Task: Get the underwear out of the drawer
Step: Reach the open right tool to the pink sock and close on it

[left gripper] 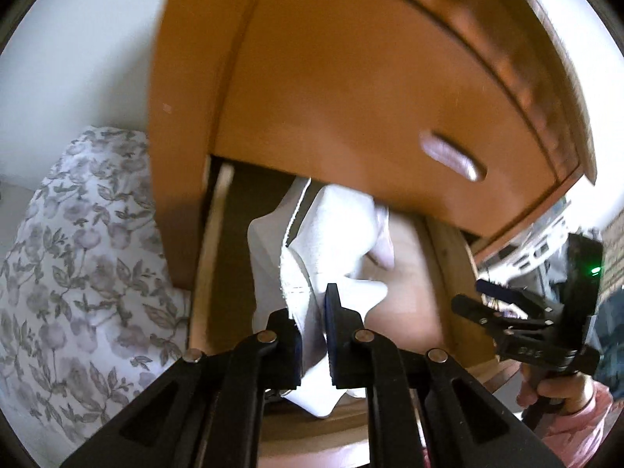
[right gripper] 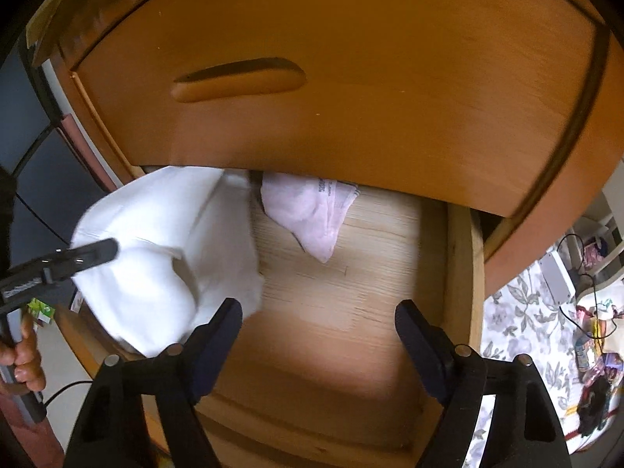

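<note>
White underwear [left gripper: 312, 257] is pinched in my left tongs [left gripper: 312, 335], clamped on a bunched fold so it hangs free and lifts clear of the open drawer [right gripper: 460, 257]; it's over the drawer's left side, partly past the rim. Right tongs [right gripper: 318, 335] are spread wide, holding nothing, hovering above the drawer's bare middle. I'd guess they're staged for the next grab. Left in the drawer: one pale pink garment [right gripper: 312, 214] at the back, half under the closed drawer front [right gripper: 351, 78] above.
</note>
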{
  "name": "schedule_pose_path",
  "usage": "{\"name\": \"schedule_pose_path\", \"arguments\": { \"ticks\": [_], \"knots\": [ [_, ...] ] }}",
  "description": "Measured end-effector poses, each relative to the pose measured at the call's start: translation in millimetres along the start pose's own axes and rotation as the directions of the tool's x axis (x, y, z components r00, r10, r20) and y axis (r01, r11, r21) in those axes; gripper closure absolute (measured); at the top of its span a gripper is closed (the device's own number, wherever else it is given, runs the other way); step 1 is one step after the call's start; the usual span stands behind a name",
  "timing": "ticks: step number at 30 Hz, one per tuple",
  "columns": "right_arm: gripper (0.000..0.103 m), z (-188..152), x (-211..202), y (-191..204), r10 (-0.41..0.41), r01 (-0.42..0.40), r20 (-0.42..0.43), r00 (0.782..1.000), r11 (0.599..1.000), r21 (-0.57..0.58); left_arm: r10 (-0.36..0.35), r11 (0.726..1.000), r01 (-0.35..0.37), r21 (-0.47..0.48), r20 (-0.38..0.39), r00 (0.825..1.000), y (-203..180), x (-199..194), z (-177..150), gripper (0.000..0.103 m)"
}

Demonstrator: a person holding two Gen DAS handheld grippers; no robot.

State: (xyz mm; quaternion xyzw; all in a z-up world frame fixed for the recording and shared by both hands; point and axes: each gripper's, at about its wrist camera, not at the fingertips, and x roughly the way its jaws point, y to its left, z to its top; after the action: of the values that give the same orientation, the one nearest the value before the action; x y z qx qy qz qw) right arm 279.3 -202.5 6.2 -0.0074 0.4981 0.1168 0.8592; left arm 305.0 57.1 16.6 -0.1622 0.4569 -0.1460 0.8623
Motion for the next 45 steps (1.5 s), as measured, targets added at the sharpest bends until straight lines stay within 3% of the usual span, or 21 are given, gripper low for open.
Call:
{"name": "schedule_pose_path", "arguments": {
  "ticks": [8, 15, 25, 41, 45],
  "knots": [
    [0.035, 13, 8, 10, -0.013, 0.012, -0.021, 1.000, 1.000, -0.028, -0.042, 0.998, 0.047, -0.050, 0.108, 0.993, 15, -42, 1, 0.094],
    [0.044, 32, 30, 24, -0.078, 0.061, -0.083, 0.994, 0.981, -0.186, -0.038, 0.996, 0.052, -0.079, 0.163, 0.986, 27, -61, 2, 0.094],
    [0.057, 38, 80, 48, -0.168, 0.074, -0.183, 0.969, 0.899, -0.432, -0.052, 0.995, 0.065, -0.072, 0.165, 0.985, 29, -59, 1, 0.094],
    [0.068, 33, 118, 69, -0.317, 0.153, -0.155, 0.936, 0.760, -0.631, -0.082, 0.991, 0.099, -0.093, 0.176, 0.981, 41, -38, -3, 0.094],
    [0.069, 31, 122, 75, -0.324, 0.158, -0.144, 0.935, 0.745, -0.649, -0.085, 0.990, 0.104, -0.100, 0.175, 0.981, 42, -34, -4, 0.094]
  ]
}}
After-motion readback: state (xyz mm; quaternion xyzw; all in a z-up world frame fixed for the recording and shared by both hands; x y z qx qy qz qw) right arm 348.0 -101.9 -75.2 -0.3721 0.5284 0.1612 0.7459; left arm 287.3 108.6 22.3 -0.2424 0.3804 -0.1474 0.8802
